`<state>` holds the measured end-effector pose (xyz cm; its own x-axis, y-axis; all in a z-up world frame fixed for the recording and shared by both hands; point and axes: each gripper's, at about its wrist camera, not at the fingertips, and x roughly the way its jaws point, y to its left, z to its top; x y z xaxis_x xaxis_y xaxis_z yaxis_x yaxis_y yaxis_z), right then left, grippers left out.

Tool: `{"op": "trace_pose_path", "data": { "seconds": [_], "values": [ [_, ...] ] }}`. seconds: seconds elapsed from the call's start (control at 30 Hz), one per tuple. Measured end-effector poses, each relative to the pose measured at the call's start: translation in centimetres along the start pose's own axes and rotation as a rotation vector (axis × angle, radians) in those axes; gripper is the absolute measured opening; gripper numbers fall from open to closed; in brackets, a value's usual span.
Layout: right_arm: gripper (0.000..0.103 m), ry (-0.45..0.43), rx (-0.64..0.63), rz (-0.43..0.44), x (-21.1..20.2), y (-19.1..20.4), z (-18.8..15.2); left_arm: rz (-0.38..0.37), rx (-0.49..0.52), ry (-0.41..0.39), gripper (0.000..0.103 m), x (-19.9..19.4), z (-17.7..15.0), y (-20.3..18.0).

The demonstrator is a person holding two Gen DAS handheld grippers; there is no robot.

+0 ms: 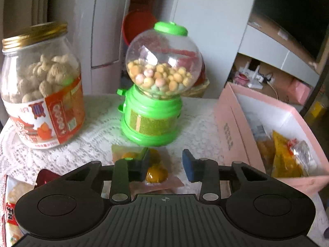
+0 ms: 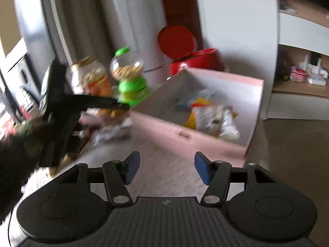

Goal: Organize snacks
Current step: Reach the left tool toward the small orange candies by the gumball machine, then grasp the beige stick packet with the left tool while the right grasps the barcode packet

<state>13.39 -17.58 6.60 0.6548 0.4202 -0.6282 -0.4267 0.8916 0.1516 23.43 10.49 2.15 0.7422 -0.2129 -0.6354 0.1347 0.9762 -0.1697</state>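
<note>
A clear packet of orange snack balls (image 1: pixel 157 174) lies on the lace tablecloth (image 1: pixel 98 119). My left gripper (image 1: pixel 166 164) hangs over it. Its left finger covers part of the packet and its right finger stands clear of it, so the jaws are open around the packet. In the right wrist view my right gripper (image 2: pixel 166 167) is open with nothing between its fingers, above the cloth in front of the pink box (image 2: pixel 164 127). Several packets (image 2: pixel 213 119) lie inside that box. The view is blurred, with the left gripper's fingers (image 2: pixel 107 101) reaching in from the left.
A peanut jar with a gold lid (image 1: pixel 41 86) and a green candy dispenser (image 1: pixel 156 82) stand behind the packet. A snack bag (image 1: pixel 10 205) lies at the lower left. The pink box (image 1: pixel 232 127) is to the right. A red bin (image 2: pixel 195 59) stands behind the table.
</note>
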Motion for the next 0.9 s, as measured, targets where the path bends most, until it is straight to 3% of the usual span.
{"op": "trace_pose_path", "data": {
  "seconds": [0.1,0.23,0.33,0.47,0.63,0.8,0.9],
  "values": [
    [0.065,0.026,-0.030,-0.006,1.1,0.8,-0.5,-0.028,0.066,0.013,0.039,-0.9,-0.8,-0.8],
    [0.065,0.061,0.020,0.000,2.5,0.2,-1.2,-0.020,0.212,0.029,0.039,-2.9,-2.8,-2.9],
    [0.065,0.077,0.064,0.014,3.0,-0.3,-1.5,-0.028,0.245,0.029,0.039,-4.5,-4.4,-3.8],
    [0.065,0.084,0.091,0.040,2.7,0.0,-1.5,-0.129,0.146,0.052,0.039,-6.4,-6.7,-3.6],
    [0.065,0.101,0.057,0.060,3.7,2.2,-1.2,-0.191,0.014,0.035,0.038,-9.6,-8.4,-2.4],
    [0.073,0.136,0.070,0.074,5.6,4.4,-0.5,-0.069,-0.067,-0.103,0.038,-13.1,-8.2,-0.8],
    [0.078,0.135,0.037,0.037,7.0,6.4,0.1,0.003,-0.140,-0.103,0.038,-13.3,-7.6,0.6]
  ]
}}
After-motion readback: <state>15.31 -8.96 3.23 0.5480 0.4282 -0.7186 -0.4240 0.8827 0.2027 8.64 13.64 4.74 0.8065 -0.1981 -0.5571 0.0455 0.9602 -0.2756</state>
